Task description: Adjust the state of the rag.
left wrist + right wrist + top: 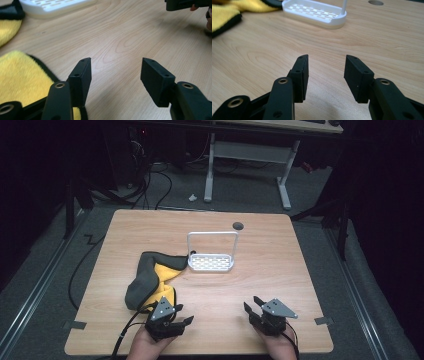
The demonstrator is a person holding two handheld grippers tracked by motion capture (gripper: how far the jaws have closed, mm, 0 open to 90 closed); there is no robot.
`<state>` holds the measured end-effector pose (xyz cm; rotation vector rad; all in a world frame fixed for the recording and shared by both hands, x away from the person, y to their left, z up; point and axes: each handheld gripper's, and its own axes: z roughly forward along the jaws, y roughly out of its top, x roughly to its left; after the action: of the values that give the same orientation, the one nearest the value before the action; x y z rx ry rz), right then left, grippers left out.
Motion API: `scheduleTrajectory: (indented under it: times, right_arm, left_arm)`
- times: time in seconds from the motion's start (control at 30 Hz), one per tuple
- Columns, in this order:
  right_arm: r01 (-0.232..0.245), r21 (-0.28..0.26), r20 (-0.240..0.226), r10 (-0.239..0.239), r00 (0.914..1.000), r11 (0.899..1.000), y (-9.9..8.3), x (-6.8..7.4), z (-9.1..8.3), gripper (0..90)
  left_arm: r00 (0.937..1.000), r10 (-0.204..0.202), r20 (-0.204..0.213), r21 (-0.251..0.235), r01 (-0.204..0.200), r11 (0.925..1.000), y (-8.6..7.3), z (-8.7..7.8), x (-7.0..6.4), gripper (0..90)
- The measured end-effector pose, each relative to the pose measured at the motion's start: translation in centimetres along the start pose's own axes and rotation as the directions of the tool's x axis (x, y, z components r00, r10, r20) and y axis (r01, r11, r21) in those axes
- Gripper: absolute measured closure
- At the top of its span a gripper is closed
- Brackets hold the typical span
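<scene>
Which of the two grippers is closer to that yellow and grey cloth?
Left. The left gripper sits right by the cloth's near edge; the right gripper is well off to its right.

Fluffy cloth (150, 279), smooth wood table (280, 270)

The right gripper (325, 75), jaws apart over bare table (387, 45), faces a white rack (314, 13) and yellow cloth (227, 13)

Cloth (150, 277) lies left of the rack (211, 261) — both on the table (280, 250).
</scene>
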<state>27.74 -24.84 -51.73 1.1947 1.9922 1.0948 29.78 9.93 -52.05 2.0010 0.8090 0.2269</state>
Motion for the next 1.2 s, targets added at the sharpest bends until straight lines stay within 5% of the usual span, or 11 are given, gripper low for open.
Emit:
scheduleTrajectory:
  times: [0.07,0.37,0.67,0.83,0.93,1.2]
  right_arm:
    - [0.032,0.005,0.003,-0.032,0.9995,0.999,-0.2,0.1,0.1,56.0]
    - [-0.013,-0.004,-0.001,0.013,0.9999,1.0,-0.4,-0.4,-0.4,56.0]
    - [0.001,0.007,0.004,-0.001,1.0,1.0,-0.5,-0.3,0.0,56.3]
    - [0.0,0.017,0.003,0.0,1.0,1.0,-0.5,-0.2,0.0,56.8]
    - [-0.006,0.019,0.006,0.006,1.0,1.0,-0.5,-0.4,0.0,56.8]
    - [-0.013,0.025,0.004,0.013,0.9999,1.0,-0.5,-0.6,0.2,55.8]
  left_arm:
    - [1.0,-0.007,-0.005,0.001,0.007,1.0,-0.1,-0.1,0.2,42.2]
    - [0.9991,-0.041,0.014,-0.024,0.041,0.9989,0.0,-1.1,1.2,42.1]
    - [0.9967,-0.071,0.04,-0.054,0.073,0.9959,0.8,-2.9,2.1,41.7]
    - [0.9973,-0.073,0.001,-0.108,0.073,0.9914,2.0,-5.3,3.2,40.8]
    - [0.9929,-0.111,-0.043,-0.16,0.103,0.9817,2.7,-7.4,5.2,40.6]
    - [0.9778,-0.177,-0.112,-0.166,0.157,0.9735,4.1,-8.0,9.2,37.4]
